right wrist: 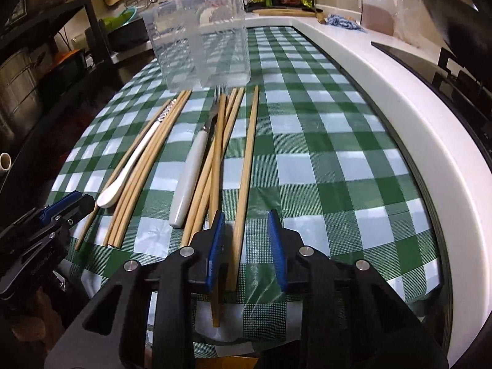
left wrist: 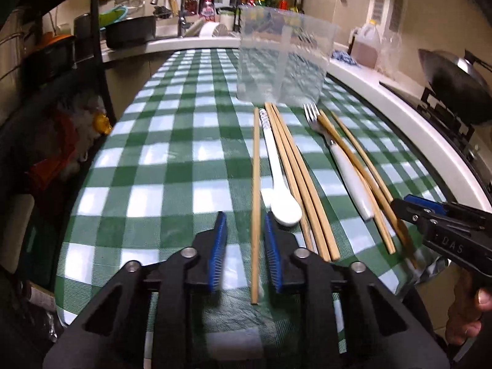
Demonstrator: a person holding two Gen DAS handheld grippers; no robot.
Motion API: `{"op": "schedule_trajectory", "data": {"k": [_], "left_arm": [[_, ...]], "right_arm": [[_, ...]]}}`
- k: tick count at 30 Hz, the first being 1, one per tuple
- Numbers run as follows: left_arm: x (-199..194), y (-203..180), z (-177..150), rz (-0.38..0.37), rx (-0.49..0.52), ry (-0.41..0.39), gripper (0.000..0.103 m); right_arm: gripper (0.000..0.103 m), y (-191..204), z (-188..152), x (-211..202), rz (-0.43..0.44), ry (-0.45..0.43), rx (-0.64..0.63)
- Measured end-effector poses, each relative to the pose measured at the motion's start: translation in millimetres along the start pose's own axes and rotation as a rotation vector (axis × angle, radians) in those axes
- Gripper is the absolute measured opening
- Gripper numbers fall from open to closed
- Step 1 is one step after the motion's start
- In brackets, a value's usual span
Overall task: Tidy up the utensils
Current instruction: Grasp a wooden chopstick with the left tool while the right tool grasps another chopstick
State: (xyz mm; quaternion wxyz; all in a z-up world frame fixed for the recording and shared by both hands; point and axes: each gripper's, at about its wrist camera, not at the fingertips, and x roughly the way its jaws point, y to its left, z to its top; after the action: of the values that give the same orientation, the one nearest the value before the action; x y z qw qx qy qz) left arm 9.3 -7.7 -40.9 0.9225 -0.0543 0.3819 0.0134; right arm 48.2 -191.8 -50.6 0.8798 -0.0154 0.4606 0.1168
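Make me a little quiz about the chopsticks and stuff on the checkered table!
1. True or false: the fork has a white handle.
2. What lies between the left gripper pads? A) white spoon B) one chopstick C) nothing
3. Fill in: the clear plastic container stands on the green-and-white ______.

Key:
1. True.
2. B: the single chopstick runs between the pads, with a gap showing on each side. The white spoon lies just beside it.
3. Tablecloth.
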Motion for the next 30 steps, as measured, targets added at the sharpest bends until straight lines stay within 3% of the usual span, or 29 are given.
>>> {"op": "schedule_trajectory", "data": {"k": [3,5,7,13,30], "left_arm": [[3,-3,-5,0.024,0.026,0.010,0.020],[2,-5,-6,0.029,0.039,0.011,0.019],[2,-5,-5,0.034,0.042,0.010,0.009],[4,6,-2,0.045,0.001,0.004,0.006],[5,-2,-2,0.056,0.043,-0.010,0.006]], "right_arm": [[0.028,2,0,0,-0.014,-0.008,-0.017],[0.017,2,0,0,-0.029,-0.015,-0.022],[0.007,1,1,0,-0.044,-0.016,-0.025],[0.007,-8,3,0,-0.054,-0.025,0.013],[0.007,-7,3,-1,-0.056,-0.042,0.012]]}}
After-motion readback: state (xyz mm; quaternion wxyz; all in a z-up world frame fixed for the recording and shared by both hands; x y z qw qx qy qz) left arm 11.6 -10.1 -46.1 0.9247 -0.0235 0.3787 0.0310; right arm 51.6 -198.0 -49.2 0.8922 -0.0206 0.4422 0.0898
